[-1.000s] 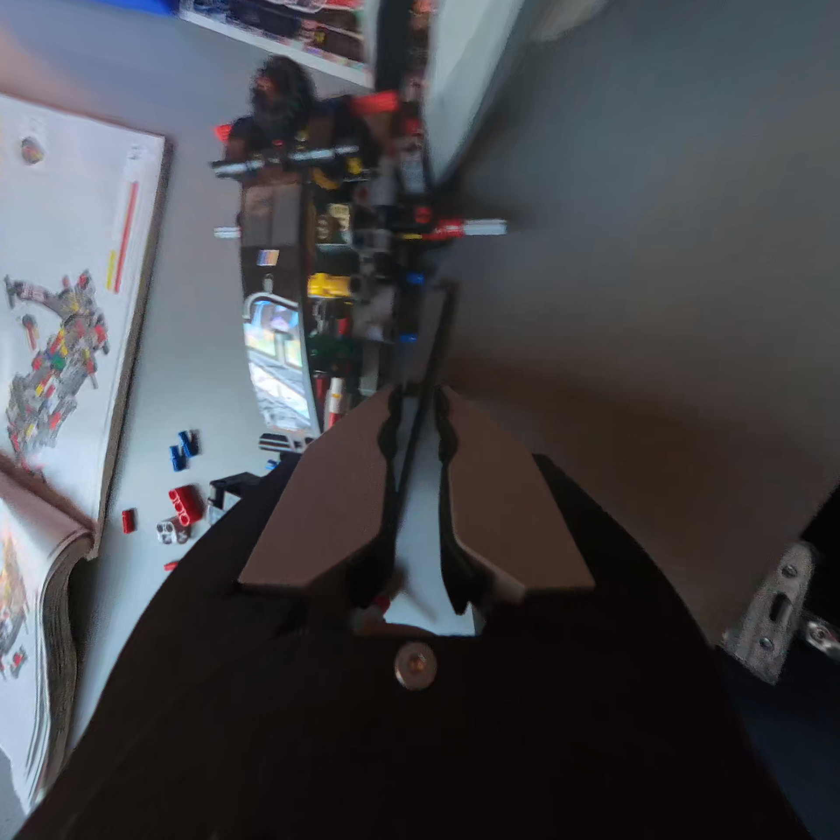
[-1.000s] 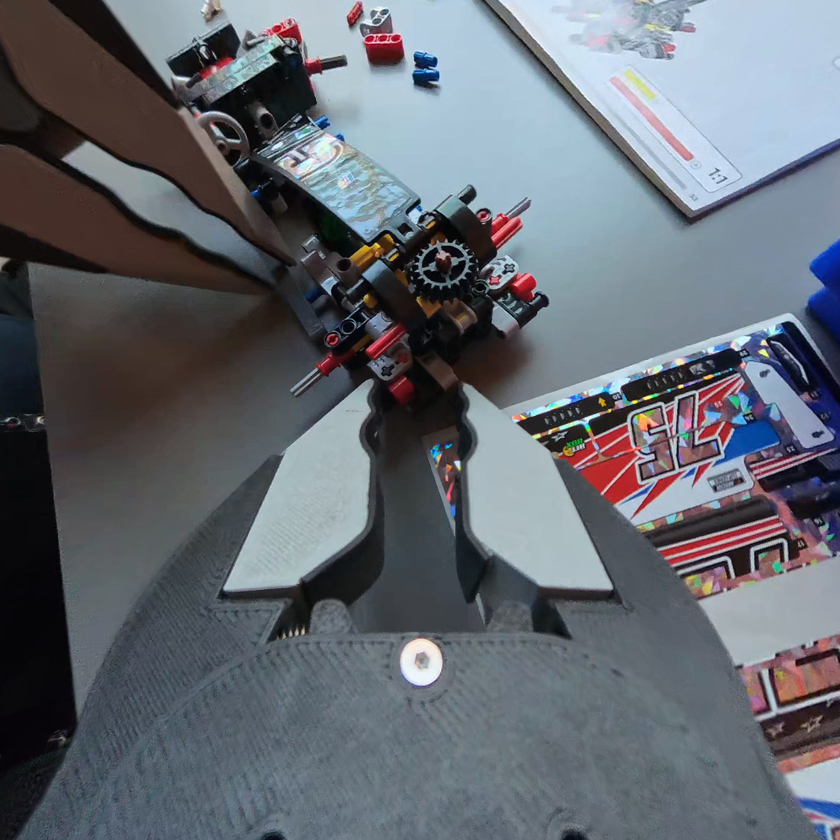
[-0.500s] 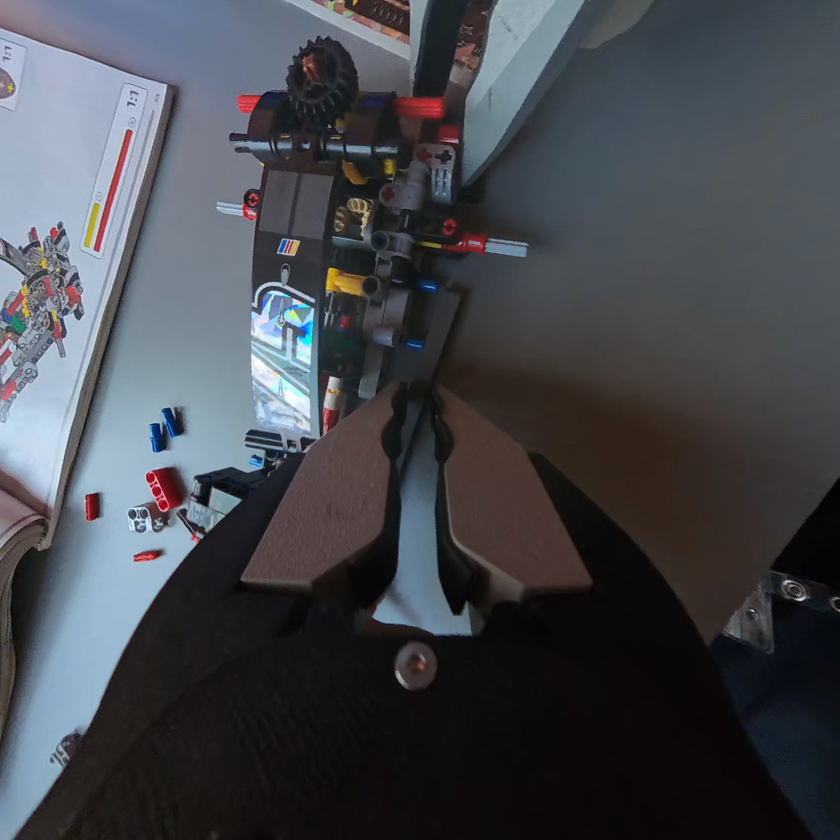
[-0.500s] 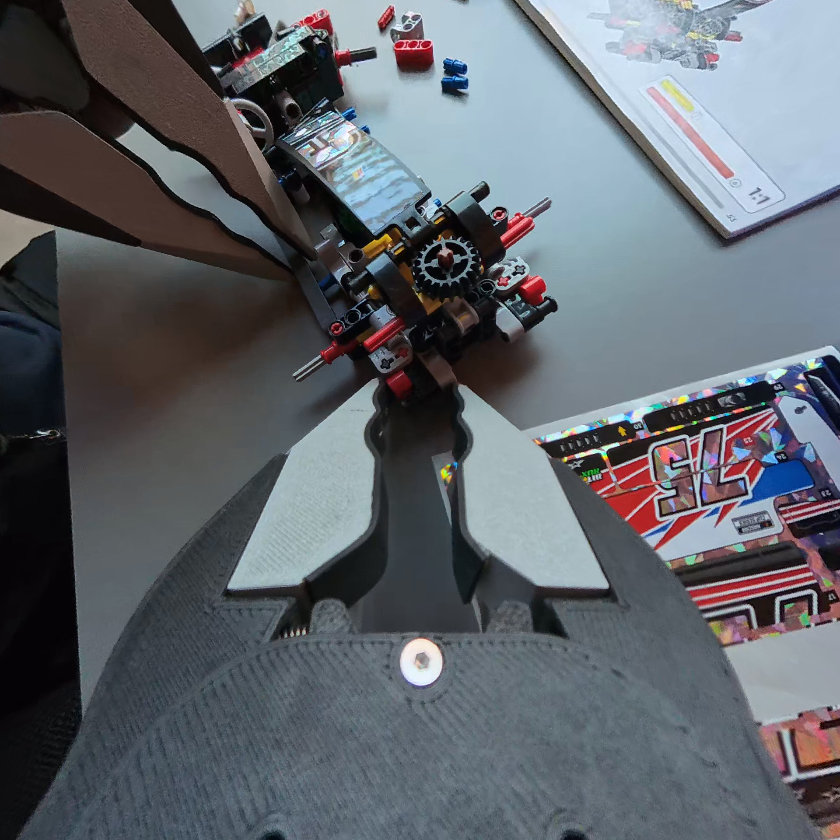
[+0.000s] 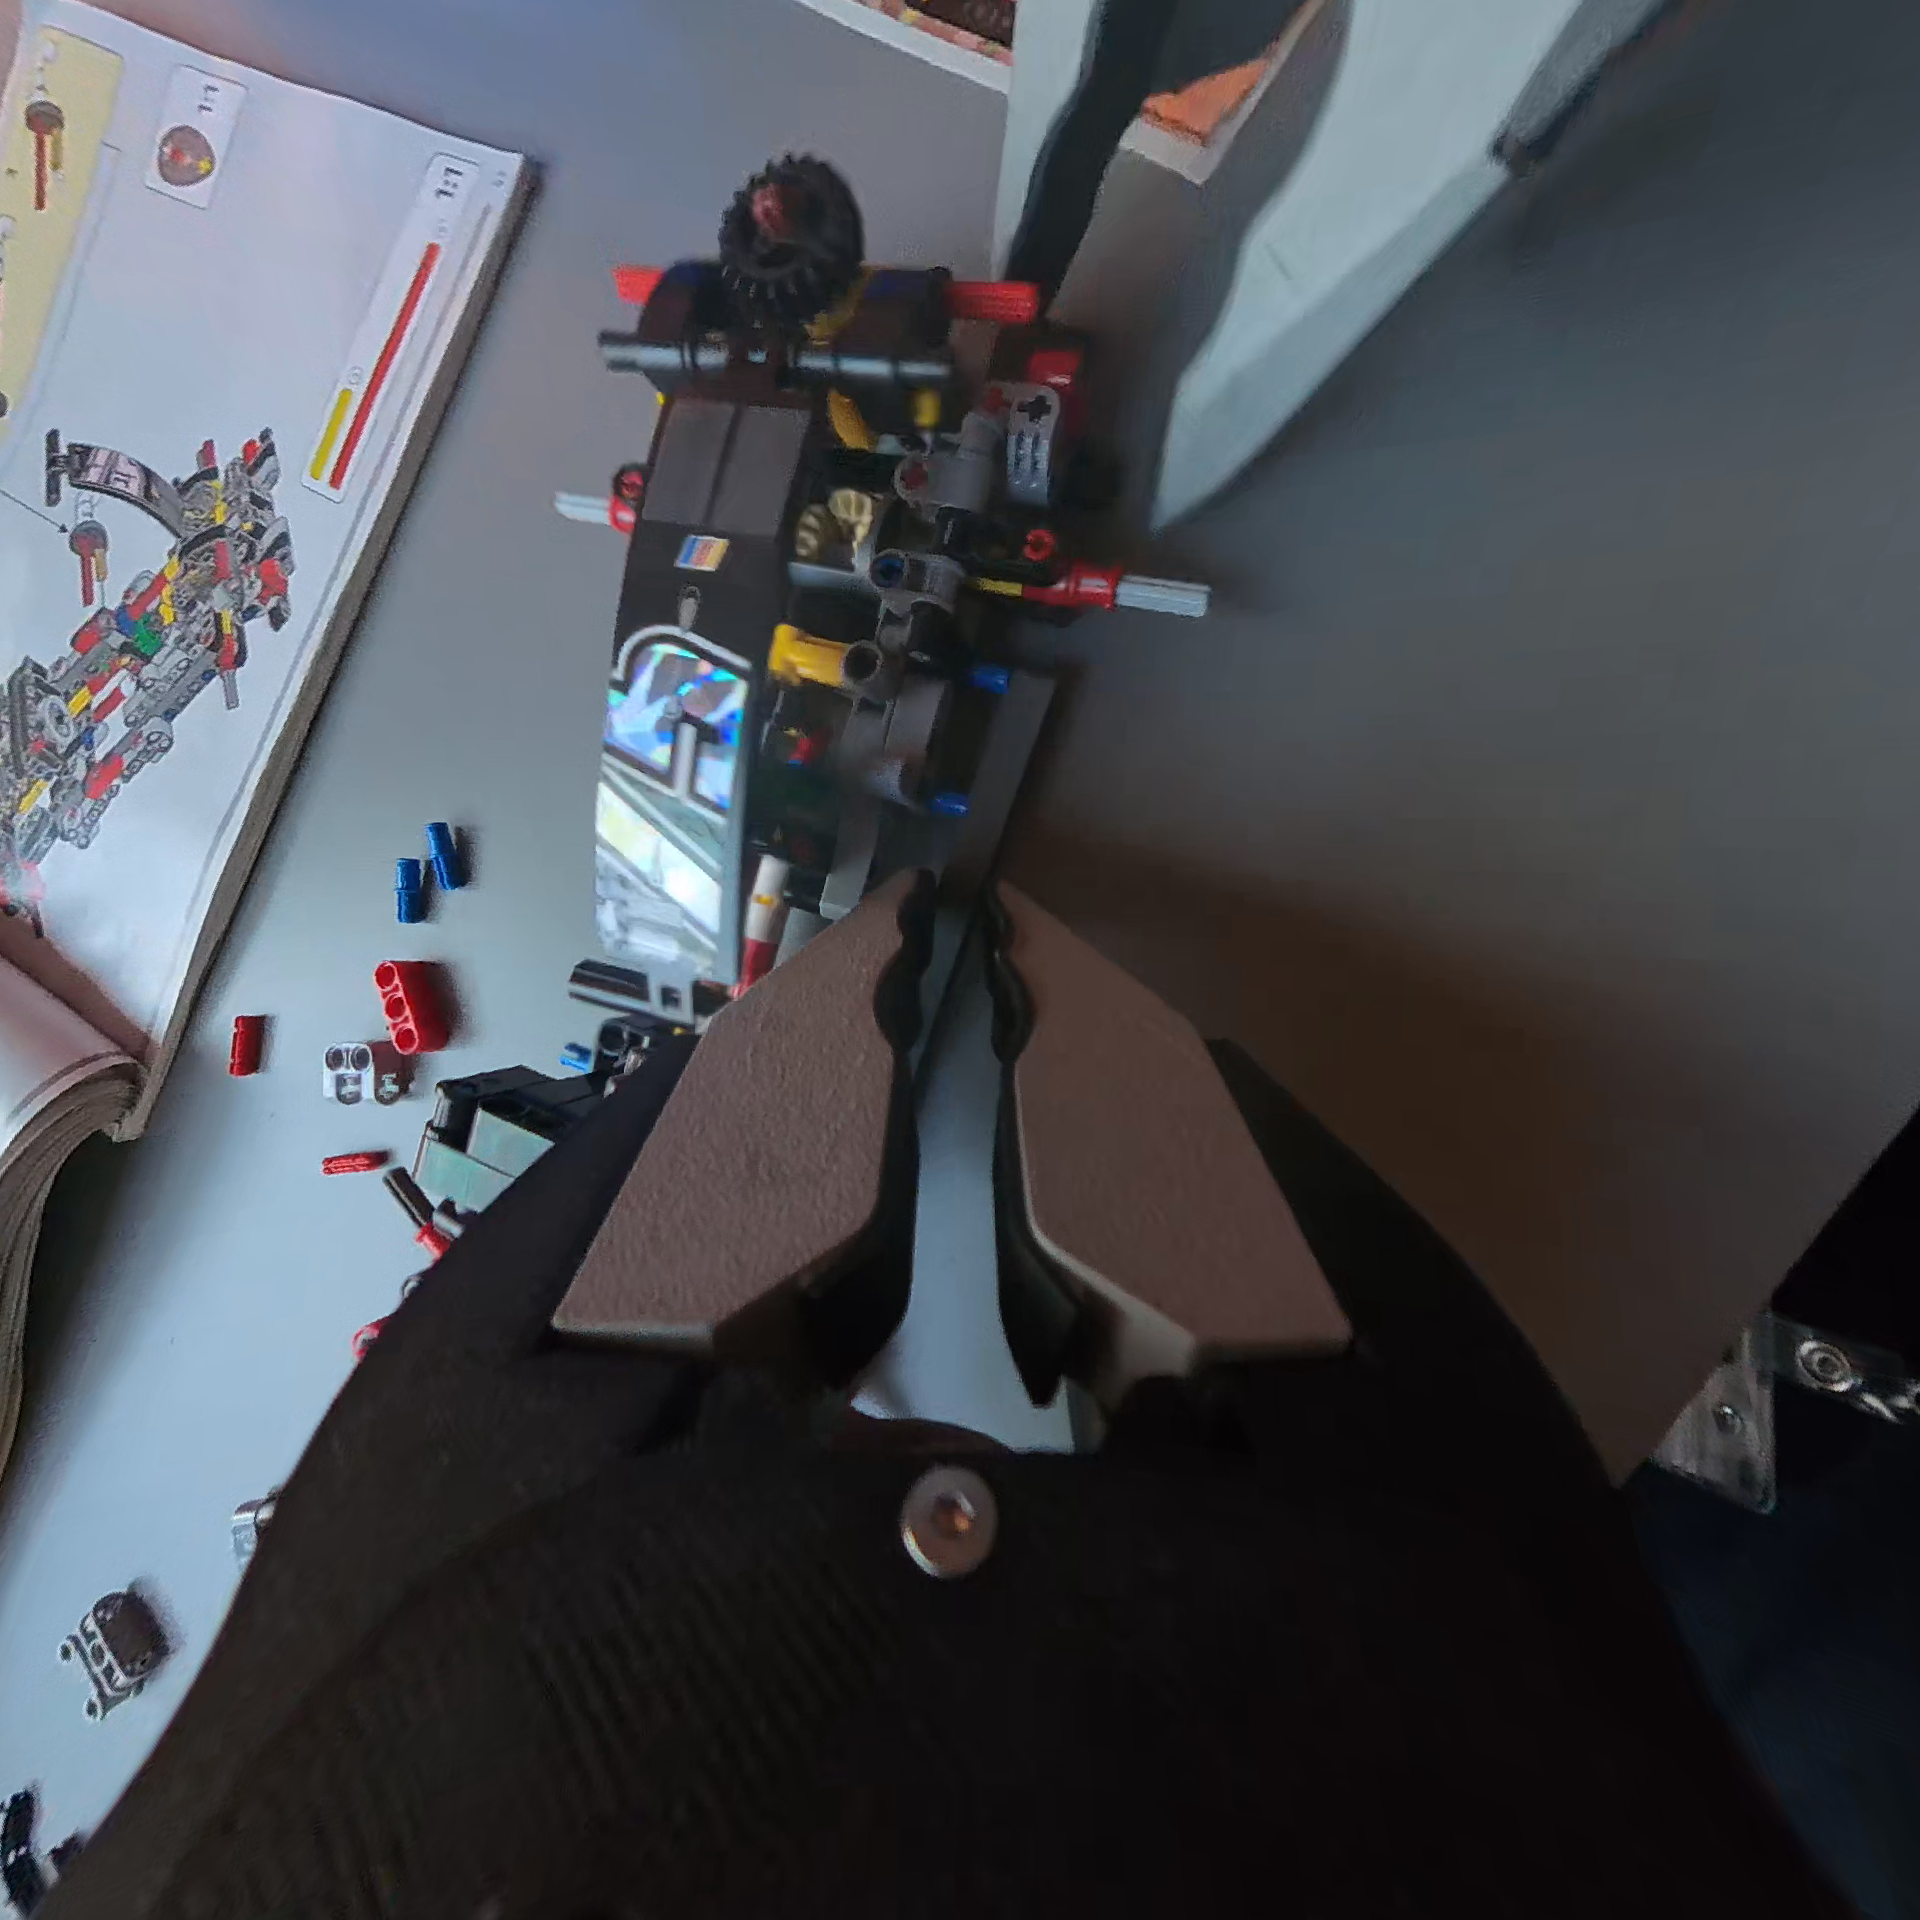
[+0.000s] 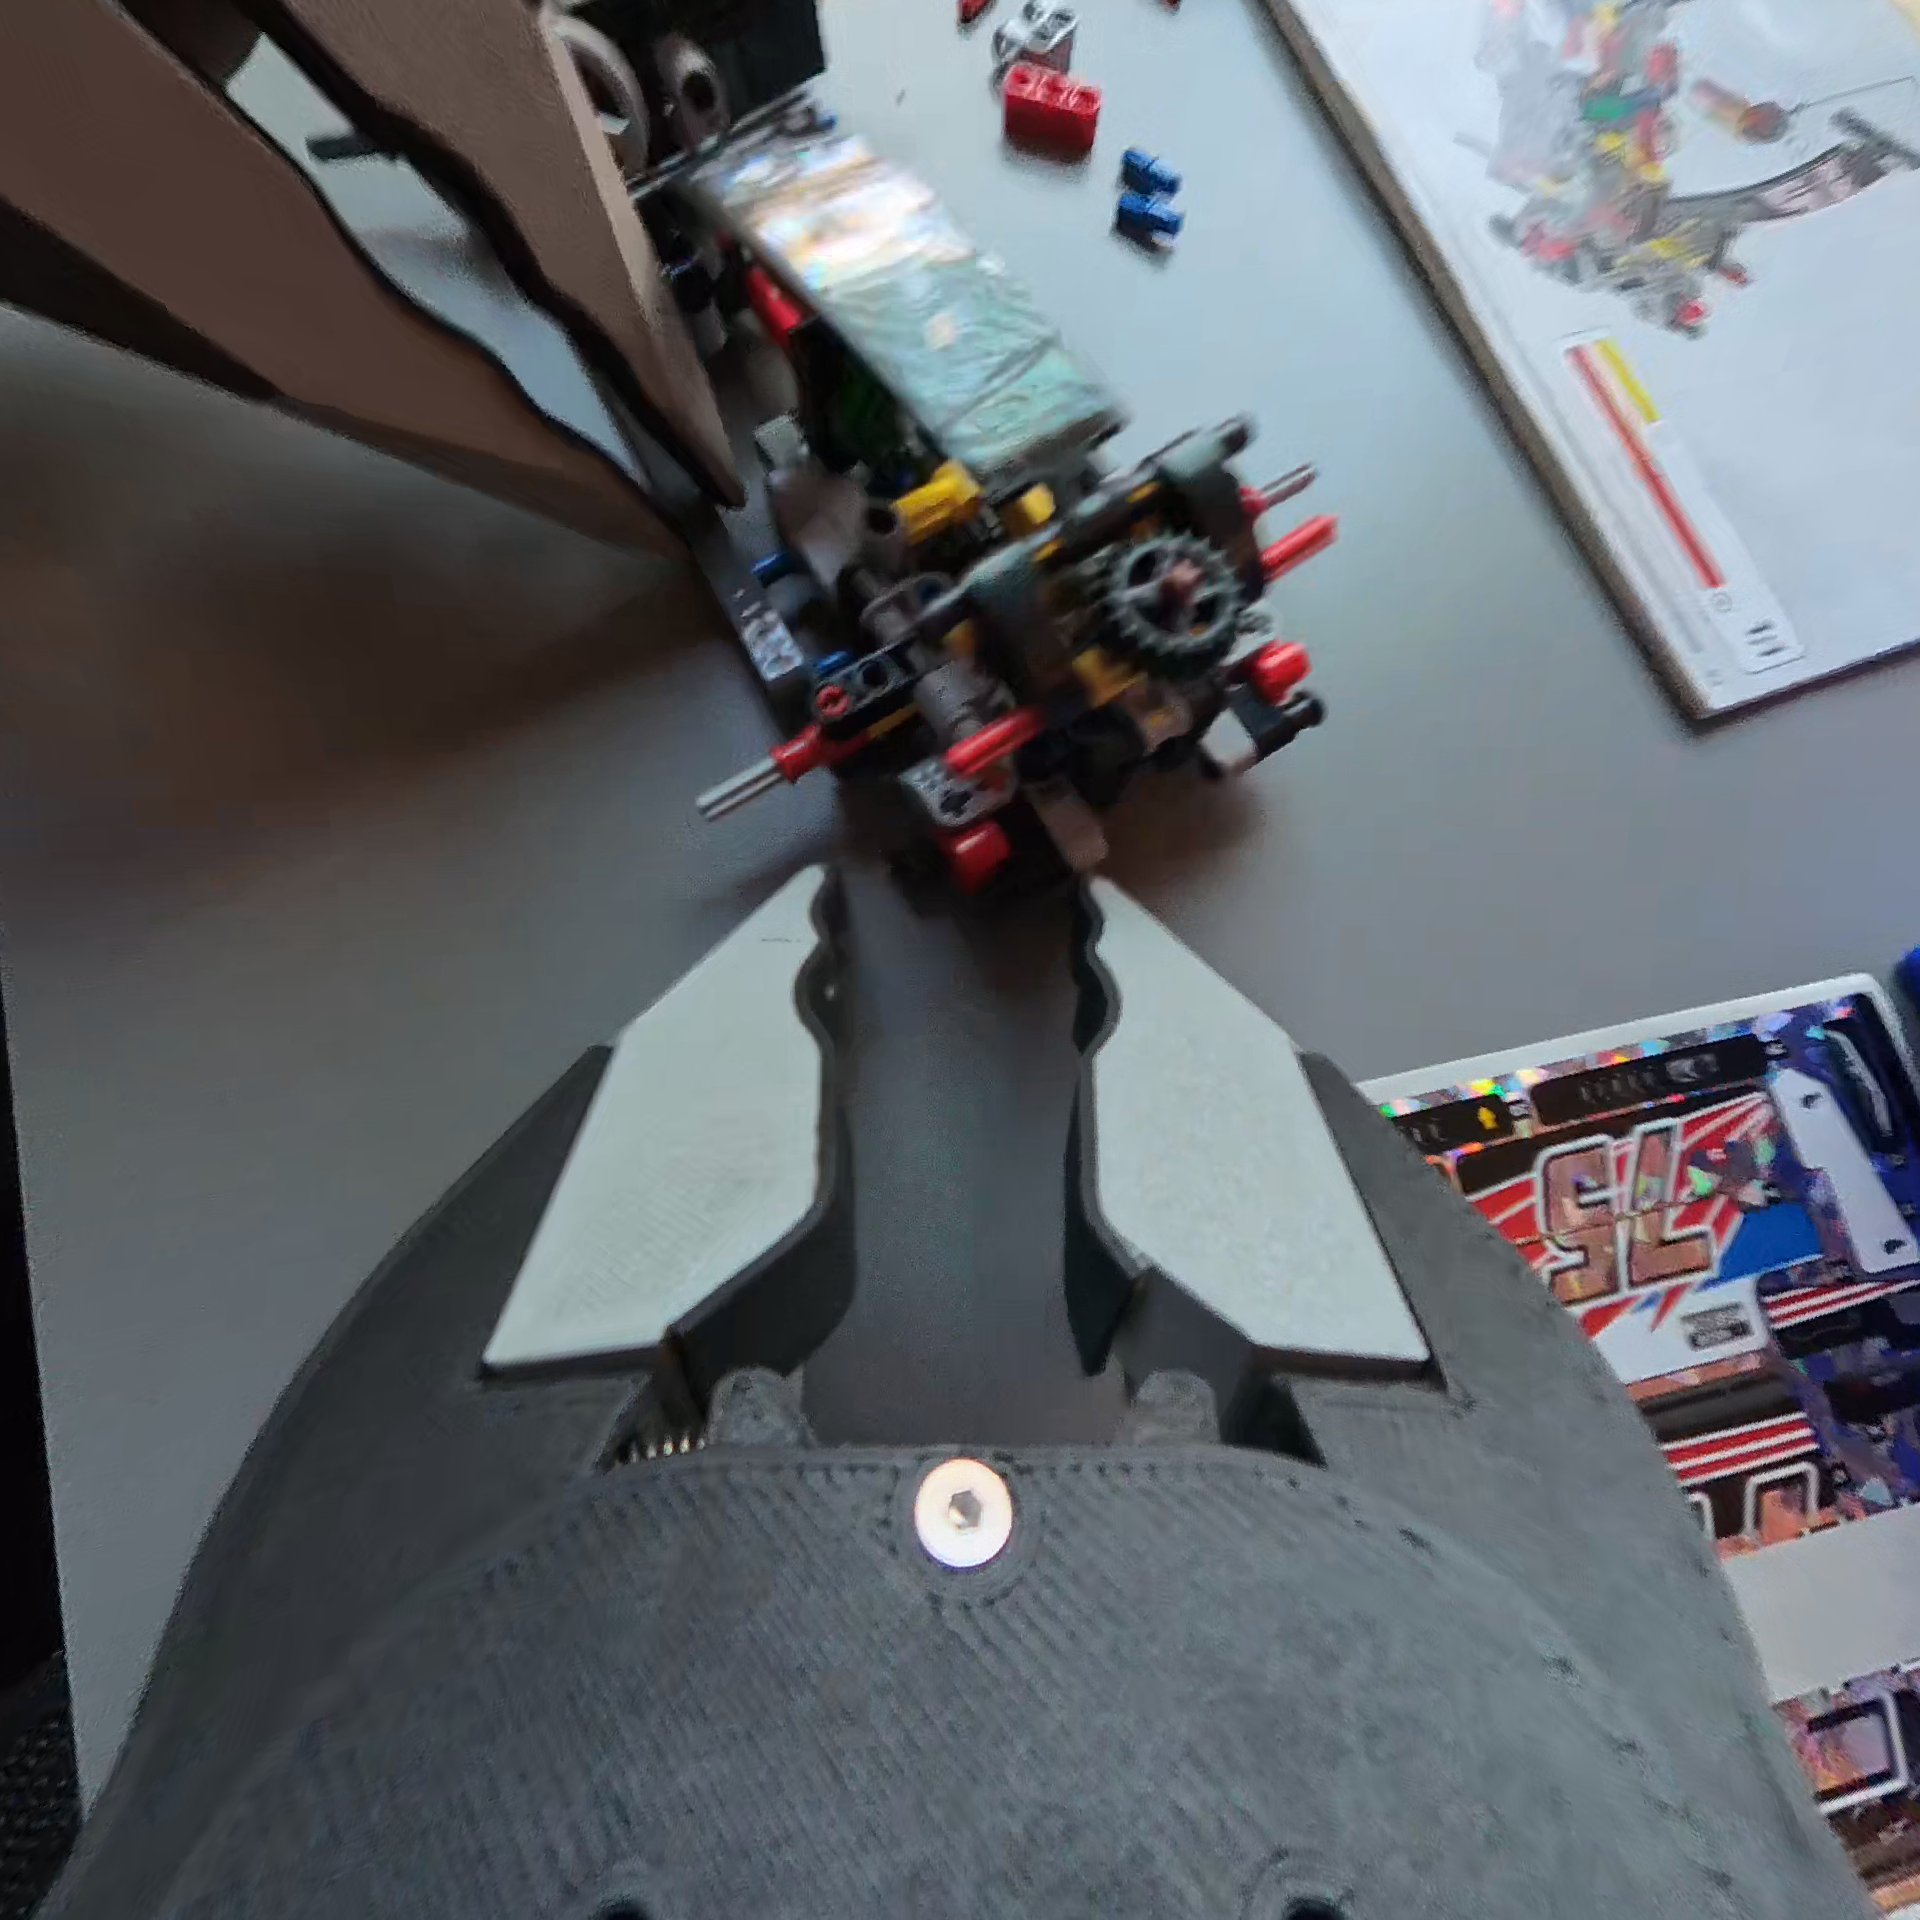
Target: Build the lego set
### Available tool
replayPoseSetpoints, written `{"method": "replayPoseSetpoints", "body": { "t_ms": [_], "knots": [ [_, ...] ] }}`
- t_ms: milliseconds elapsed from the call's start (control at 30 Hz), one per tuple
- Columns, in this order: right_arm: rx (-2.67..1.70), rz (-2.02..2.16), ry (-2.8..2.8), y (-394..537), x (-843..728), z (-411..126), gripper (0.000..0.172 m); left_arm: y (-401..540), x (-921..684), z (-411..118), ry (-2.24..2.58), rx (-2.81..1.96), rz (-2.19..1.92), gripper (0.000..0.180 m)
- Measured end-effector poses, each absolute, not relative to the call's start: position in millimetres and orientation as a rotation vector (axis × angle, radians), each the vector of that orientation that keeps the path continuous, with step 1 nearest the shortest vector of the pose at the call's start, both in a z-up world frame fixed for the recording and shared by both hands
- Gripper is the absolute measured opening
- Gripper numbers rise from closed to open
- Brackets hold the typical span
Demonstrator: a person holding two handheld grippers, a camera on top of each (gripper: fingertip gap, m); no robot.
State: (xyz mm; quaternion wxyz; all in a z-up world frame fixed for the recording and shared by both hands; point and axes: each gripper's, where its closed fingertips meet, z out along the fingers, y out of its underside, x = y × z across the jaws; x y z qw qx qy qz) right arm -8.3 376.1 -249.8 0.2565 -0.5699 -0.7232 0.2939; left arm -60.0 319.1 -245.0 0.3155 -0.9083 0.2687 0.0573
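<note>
left tongs: we see the brown left tongs nearly closed, pinching the thin dark-grey side panel of the model at its near end; the pads press on the panel's two faces.
right tongs: the grey right tongs are spread open and empty, their tips just short of the model's gear end, touching nothing we can make out.
model: a half-built plastic brick car chassis, black and grey with red axles, yellow connectors and a black toothed gear, sits on the grey tabletop between the two tongs.
axis: we read its long axis as running from the left tongs toward the right tongs, gear end facing the right tongs; a shiny holographic panel lies along the top.
around: open instruction booklet, loose red and blue brick pieces, holographic sticker sheet.
handling tip: we judge a pinch on one thin panel as weak, so steady the chassis squarely across its width and avoid twisting it.
</note>
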Motion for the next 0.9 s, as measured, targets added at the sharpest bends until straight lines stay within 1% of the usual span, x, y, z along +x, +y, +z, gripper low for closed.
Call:
{"method": "replayPoseSetpoints", "body": {
  "t_ms": [33,100,167,200,267,300,367,533,567,633,733,833,900],
  "knots": [
    [-1.537,0.811,-1.970,373,-10,-250,0.050,320,-62,-244,0.693,-2.390,0.157,0.006],
    [-1.537,0.794,-1.967,375,-12,-250,0.053,322,-67,-245,0.692,-2.387,0.193,0.007],
    [-1.525,0.843,-1.940,375,-15,-241,0.059,323,-69,-247,0.681,-2.382,0.229,0.007],
    [-1.535,0.894,-1.920,374,-17,-235,0.067,323,-69,-247,0.678,-2.381,0.234,0.007],
    [-1.592,0.963,-1.887,378,-23,-232,0.095,323,-69,-247,0.669,-2.381,0.233,0.006],
    [-1.635,0.990,-1.884,379,-27,-234,0.101,323,-69,-247,0.665,-2.382,0.234,0.006],
    [-1.682,1.000,-1.903,378,-35,-240,0.099,323,-70,-246,0.654,-2.385,0.232,0.006],
    [-1.625,0.749,-1.955,373,-47,-252,0.081,324,-72,-246,0.623,-2.395,0.224,0.006],
    [-1.619,0.732,-1.949,372,-49,-252,0.083,325,-73,-246,0.620,-2.400,0.225,0.006],
    [-1.632,0.698,-1.911,377,-52,-251,0.074,326,-73,-245,0.614,-2.401,0.217,0.006],
    [-1.661,0.702,-1.870,379,-55,-251,0.070,324,-74,-246,0.612,-2.412,0.212,0.006],
    [-1.686,0.770,-1.837,376,-57,-251,0.070,320,-76,-244,0.614,-2.427,0.223,0.007],
    [-1.671,0.770,-1.833,375,-58,-251,0.069,308,-63,-232,0.650,-2.413,0.089,0.017]
  ]
}}
